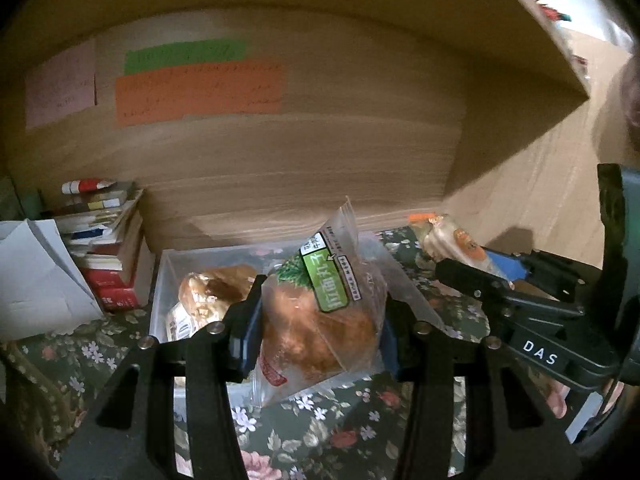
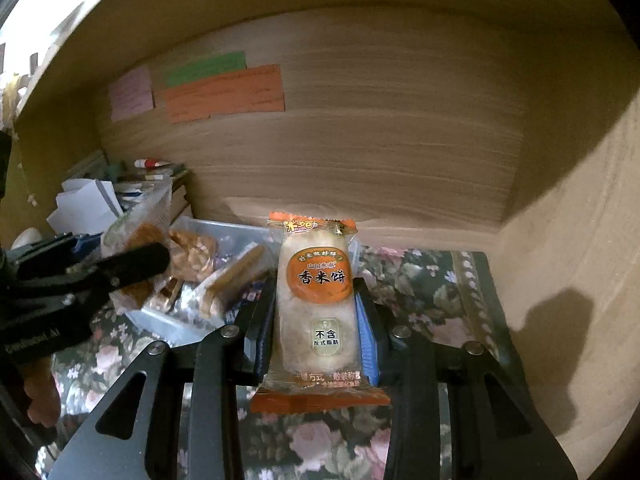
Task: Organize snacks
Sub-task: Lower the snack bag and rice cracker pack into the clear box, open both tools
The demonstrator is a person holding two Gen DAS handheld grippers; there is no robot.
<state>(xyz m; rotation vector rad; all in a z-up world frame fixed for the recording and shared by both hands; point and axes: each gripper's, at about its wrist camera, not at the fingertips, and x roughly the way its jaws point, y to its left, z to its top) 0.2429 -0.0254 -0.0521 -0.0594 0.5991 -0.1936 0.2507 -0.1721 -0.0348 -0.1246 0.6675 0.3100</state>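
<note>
My left gripper point(image 1: 318, 320) is shut on a clear packet with a brown fried ball and a green label point(image 1: 324, 312), held just above the front of a clear plastic bin point(image 1: 160, 292) that holds other brown snack packets point(image 1: 212, 286). My right gripper point(image 2: 316, 312) is shut on an orange-and-clear rice cracker packet point(image 2: 316, 300), held upright to the right of the bin point(image 2: 168, 326). The right gripper also shows in the left wrist view point(image 1: 464, 264), and the left gripper in the right wrist view point(image 2: 132, 258).
A floral cloth point(image 2: 420, 284) covers the shelf floor. Wooden back and side walls enclose it, with coloured paper notes point(image 1: 200, 88) on the back wall. A book stack point(image 1: 108, 256) and white paper point(image 1: 36, 276) stand at the left.
</note>
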